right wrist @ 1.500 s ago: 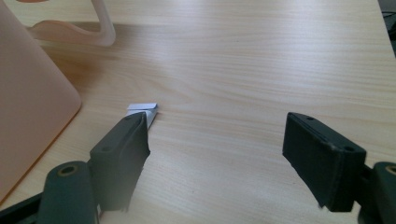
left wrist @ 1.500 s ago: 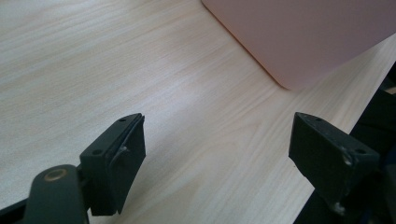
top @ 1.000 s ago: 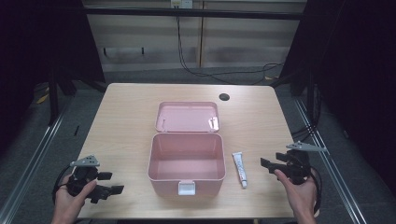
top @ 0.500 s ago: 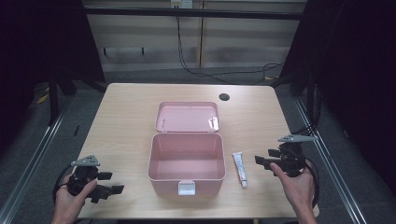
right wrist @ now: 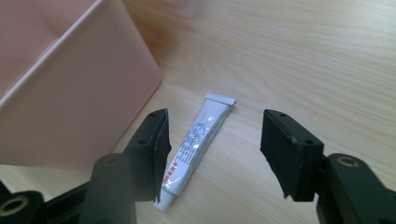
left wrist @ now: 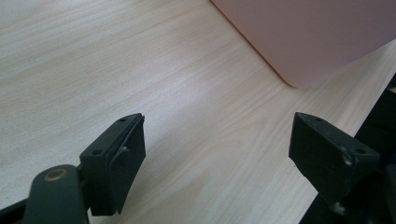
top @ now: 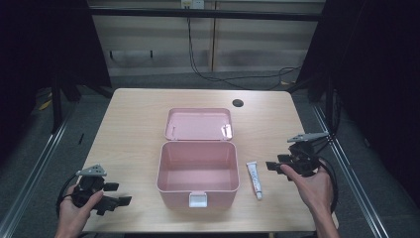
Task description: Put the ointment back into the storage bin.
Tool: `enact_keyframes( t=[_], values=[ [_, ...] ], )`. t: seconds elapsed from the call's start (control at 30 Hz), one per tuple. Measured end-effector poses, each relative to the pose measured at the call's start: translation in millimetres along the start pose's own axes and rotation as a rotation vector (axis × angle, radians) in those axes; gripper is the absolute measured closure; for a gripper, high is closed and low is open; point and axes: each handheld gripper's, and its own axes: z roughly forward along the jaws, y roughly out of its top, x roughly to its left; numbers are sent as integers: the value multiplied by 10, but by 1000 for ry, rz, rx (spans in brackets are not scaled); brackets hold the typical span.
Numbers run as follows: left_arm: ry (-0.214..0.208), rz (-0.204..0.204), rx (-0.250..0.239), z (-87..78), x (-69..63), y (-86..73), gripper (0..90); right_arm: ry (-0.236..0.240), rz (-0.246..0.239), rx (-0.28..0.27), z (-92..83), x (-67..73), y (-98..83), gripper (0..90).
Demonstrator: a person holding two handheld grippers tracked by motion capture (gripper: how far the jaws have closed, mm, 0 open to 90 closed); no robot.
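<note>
A pink box (top: 197,171) stands open at the table's middle front, its lid (top: 198,124) folded back flat behind it. A small white tube (top: 254,179) lies on the table just right of the box. My right gripper (top: 275,166) hovers open a little right of the tube, jaws pointing at it. In the right gripper view the tube (right wrist: 195,144) lies between and beyond the spread jaws, with the box wall (right wrist: 70,93) at left. My left gripper (top: 118,194) rests open near the front left corner, and the box corner (left wrist: 308,42) is ahead of it.
The wooden table (top: 129,129) has a dark round hole (top: 237,103) at its back right. Metal rails run along both sides of the table. Cables hang down the wall behind.
My right gripper has moved left and slightly forward toward the tube. The left gripper and the box have stayed where they were.
</note>
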Motion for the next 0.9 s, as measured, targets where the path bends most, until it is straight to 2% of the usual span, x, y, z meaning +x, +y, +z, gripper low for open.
enact_keyframes(
  t=[0.07,0.13,0.17,0.2,0.27,0.33,0.37,0.43,0.47,0.5,0.57,0.8,0.9],
  values=[
    [-1,1,-2,0,2,2,186,-6,-3,31,34,19,69,420],
    [-2,3,3,0,6,5,186,39,4,55,65,10,118,442],
    [-2,3,3,0,6,5,185,39,4,55,65,10,118,442],
    [2,2,1,4,0,6,186,35,1,80,88,17,171,452],
    [-1,4,5,6,1,7,186,69,12,107,122,30,210,466],
    [-1,3,5,6,0,7,186,76,-1,119,148,38,230,469],
    [-2,3,5,6,2,7,186,71,-23,156,198,74,268,475],
    [-1,5,6,5,3,8,186,89,-34,176,236,102,294,489],
    [-2,2,4,8,1,9,186,89,-34,176,236,102,294,489],
    [-1,2,4,9,-2,8,185,93,-45,212,275,138,316,513],
    [0,4,6,11,0,10,186,72,-45,231,300,156,324,524],
    [-3,10,9,12,0,12,186,72,-42,277,387,164,317,553],
    [-7,9,7,9,-5,11,186,84,-15,327,433,170,309,569]
  ],
)
